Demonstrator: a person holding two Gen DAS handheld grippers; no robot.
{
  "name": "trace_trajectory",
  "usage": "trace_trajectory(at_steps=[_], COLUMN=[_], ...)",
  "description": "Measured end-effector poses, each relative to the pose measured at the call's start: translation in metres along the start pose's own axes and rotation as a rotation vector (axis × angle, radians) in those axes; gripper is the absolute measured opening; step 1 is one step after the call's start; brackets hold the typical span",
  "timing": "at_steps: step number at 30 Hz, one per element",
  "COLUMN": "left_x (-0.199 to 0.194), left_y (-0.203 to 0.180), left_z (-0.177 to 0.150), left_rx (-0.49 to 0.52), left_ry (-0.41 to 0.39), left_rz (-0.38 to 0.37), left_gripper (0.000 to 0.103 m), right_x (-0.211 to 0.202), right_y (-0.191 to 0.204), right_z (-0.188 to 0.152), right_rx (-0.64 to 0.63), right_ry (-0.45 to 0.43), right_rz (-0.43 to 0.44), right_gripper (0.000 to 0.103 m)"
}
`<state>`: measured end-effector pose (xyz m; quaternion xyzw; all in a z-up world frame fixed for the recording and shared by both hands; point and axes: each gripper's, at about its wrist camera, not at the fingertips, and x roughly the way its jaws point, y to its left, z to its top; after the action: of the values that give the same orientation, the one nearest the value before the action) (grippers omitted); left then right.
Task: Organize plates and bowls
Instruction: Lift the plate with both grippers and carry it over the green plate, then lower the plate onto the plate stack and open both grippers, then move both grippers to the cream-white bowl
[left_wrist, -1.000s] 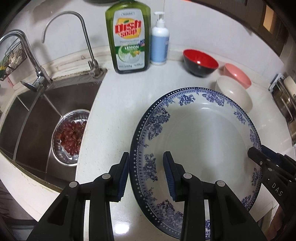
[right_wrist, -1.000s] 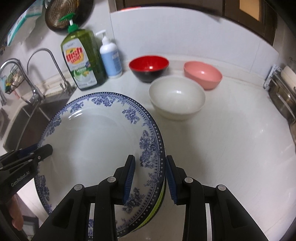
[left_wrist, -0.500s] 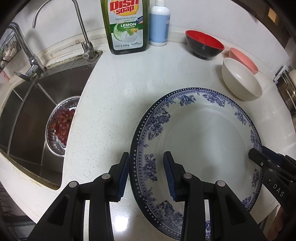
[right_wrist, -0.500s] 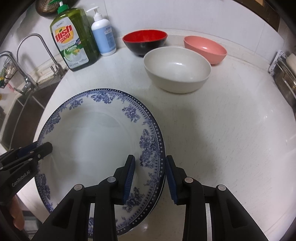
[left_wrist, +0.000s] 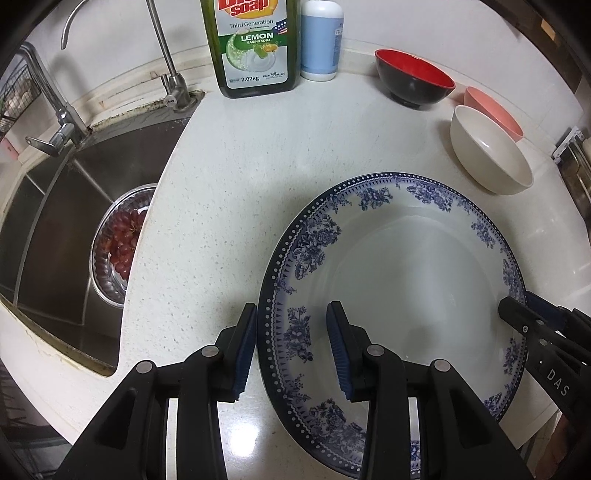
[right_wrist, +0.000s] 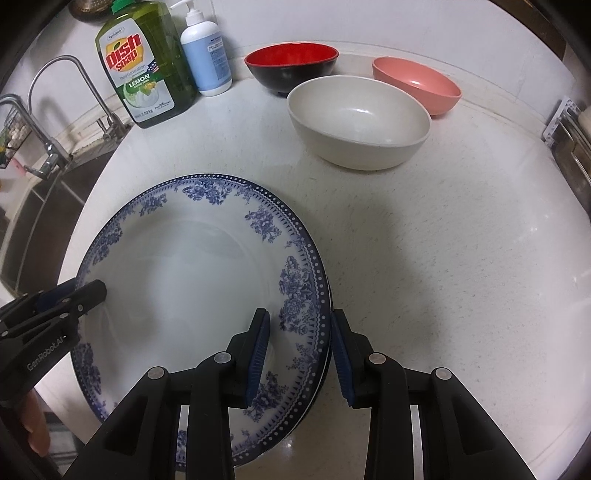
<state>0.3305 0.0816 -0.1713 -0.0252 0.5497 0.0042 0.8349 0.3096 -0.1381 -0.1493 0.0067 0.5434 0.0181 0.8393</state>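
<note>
Blue-patterned plate sits between both open tongs, left tongs and right tongs each straddling its rim; beyond, a "Dish Soap Lemon" bottle.

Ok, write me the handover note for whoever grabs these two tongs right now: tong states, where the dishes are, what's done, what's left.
Left tongs: open, straddling the left rim of the blue plate; pads apart from it.
Right tongs: open, straddling the plate's right rim, no clear clamp.
The plate sits on the counter atop at least one other plate; only an edge shows beneath.
White bowl, red bowl and pink bowl stand apart behind it, unstacked.
Done: plates look stacked.
Left: probably back both tongs off, then nest the three bowls.
</note>
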Motion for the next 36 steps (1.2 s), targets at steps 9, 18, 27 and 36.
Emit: trace_trajectory(at_steps=[9, 18, 27, 36], left_x=[0.003, -0.027, -0.046, -0.047], left_y=[0.001, -0.008, -0.041, -0.08], left_z=[0.001, 0.013, 0.038, 0.074], left_rx=[0.008, 0.042, 0.129, 0.195], left_ry=[0.018, -0.096, -0.181, -0.218], left_rz=[-0.023, 0.003, -0.001, -0.038], left_gripper=[0.048, 0.074, 0.081, 0.082], right_x=[0.005, -0.011, -0.047, -0.058], right_y=[0.003, -0.003, -0.024, -0.051], right_z=[0.0, 0.006, 0.02, 0.056], right_rx=[-0.019, -0.001, 0.023, -0.025], right_ry=[0.006, -0.056, -0.243, -0.261], right_rz=[-0.005, 0.014, -0.086, -0.073], right_gripper=[0.037, 0.051, 0.067, 0.067])
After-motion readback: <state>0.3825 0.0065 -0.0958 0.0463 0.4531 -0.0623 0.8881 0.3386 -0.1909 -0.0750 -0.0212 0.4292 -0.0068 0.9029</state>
